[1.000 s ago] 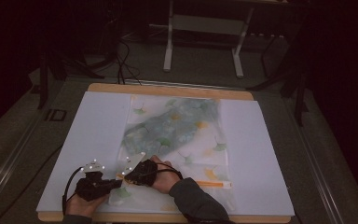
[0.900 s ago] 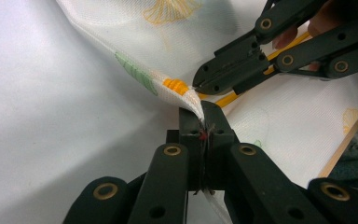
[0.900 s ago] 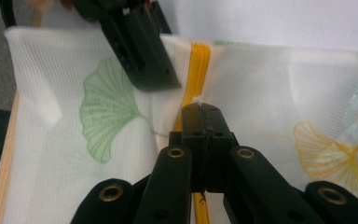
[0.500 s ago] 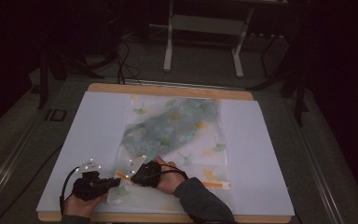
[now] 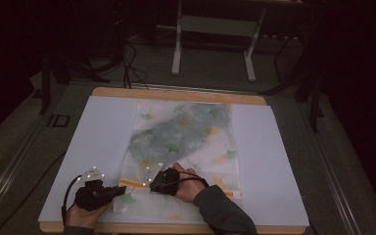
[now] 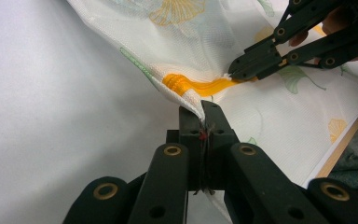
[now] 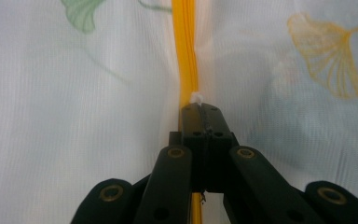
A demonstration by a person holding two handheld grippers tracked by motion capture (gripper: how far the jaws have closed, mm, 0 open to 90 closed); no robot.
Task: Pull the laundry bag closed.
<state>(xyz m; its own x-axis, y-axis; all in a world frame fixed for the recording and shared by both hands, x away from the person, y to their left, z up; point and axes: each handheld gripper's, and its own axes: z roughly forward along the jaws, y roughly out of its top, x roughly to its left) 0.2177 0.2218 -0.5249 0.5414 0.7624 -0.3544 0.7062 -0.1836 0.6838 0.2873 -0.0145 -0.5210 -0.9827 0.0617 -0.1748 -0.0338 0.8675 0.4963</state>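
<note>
dim workshop floor and metal stand legs are lying beyond a wooden-edged table covered with a pale lilac sheet, and on that sheet a white mesh laundry bag printed with green and yellow ginkgo leaves is lying flat, holding a bluish-green bundle inside, its near end toward the person.

the orange zipper is running across that near end, roughly parallel to the table's front edge — this long axis is what the coming pull turns on. the left gripper is sitting at the bag's near left corner, jaws clenched on the white mesh corner right where the zipper begins, anchoring it. the right gripper is just beside it to the right, jaws clamped on the small white zipper pull, with the orange tape stretching straight ahead of it in the right gripper view.

so the two grippers are lying close together at the zipper's left end, and the whole remaining length of the track is extending away to the right — the right hand is the one placed to travel along that line, judging by its grip, while the left is holding the fabric taut against it.
</note>
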